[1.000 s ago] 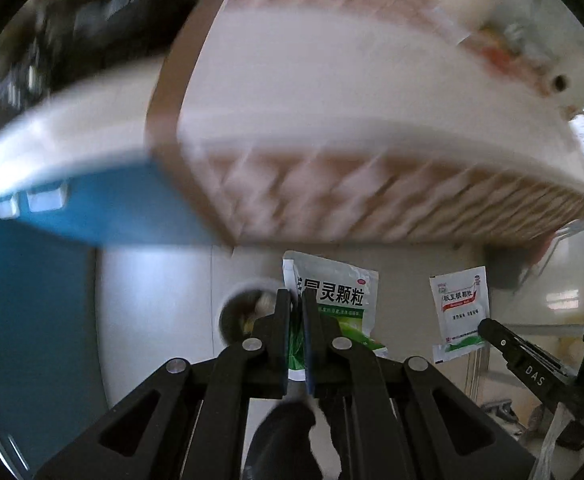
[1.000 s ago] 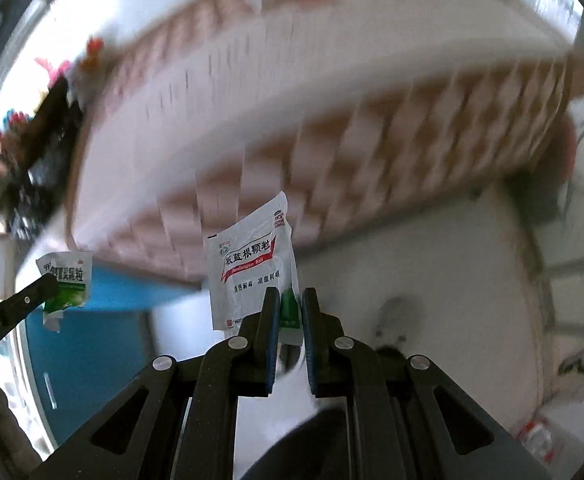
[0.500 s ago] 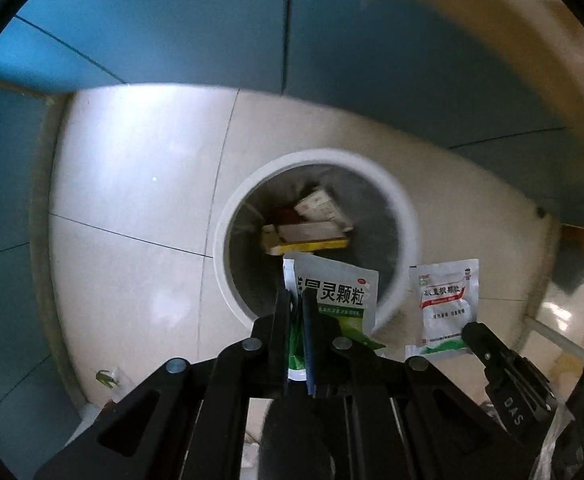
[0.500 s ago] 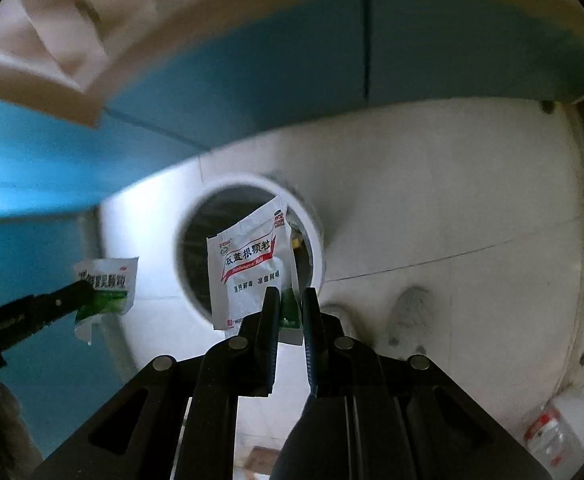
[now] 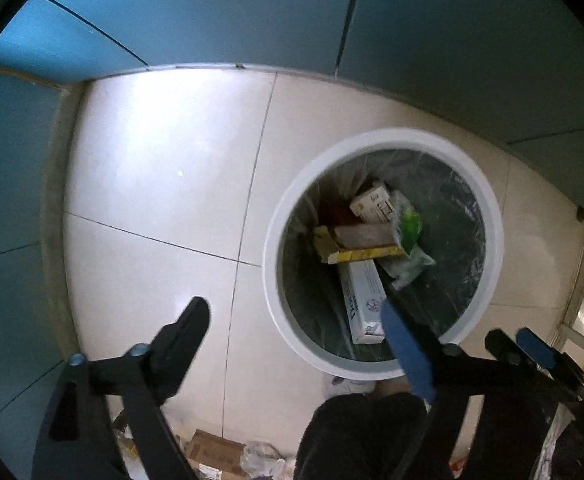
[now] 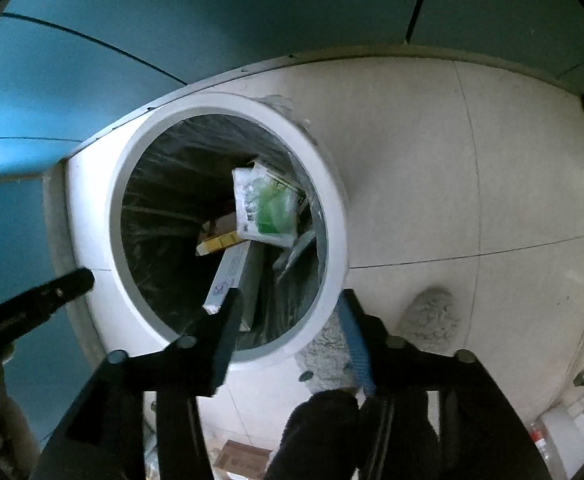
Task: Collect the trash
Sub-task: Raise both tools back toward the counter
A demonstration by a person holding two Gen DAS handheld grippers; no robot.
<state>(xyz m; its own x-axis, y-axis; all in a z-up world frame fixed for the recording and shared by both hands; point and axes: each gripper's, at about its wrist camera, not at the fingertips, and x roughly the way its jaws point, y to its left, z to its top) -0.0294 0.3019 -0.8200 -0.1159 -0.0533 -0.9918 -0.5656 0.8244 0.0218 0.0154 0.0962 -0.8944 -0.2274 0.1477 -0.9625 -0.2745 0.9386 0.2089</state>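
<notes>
A round white-rimmed trash bin (image 5: 487,216) (image 6: 331,184) with a clear liner stands on the tiled floor below both grippers. Inside lie several boxes, a green-and-white sachet (image 5: 407,240) (image 6: 270,210) and a long white box (image 5: 361,296) (image 6: 228,276). My left gripper (image 5: 295,332) is open and empty, over the bin's left rim. My right gripper (image 6: 292,320) is open and empty, over the bin's near rim. The right gripper's fingers (image 5: 531,346) show at the right of the left wrist view. The left gripper's finger (image 6: 52,288) shows at the left of the right wrist view.
Blue cabinet panels (image 5: 212,12) stand behind and left of the bin. White floor tiles (image 5: 164,184) surround it. Cardboard and wrappers (image 5: 216,452) lie on the floor near me. A grey fluffy slipper (image 6: 431,316) is right of the bin.
Both grippers have opened and let go of their sachets, which have dropped into the bin. The views have shifted slightly over the bin.
</notes>
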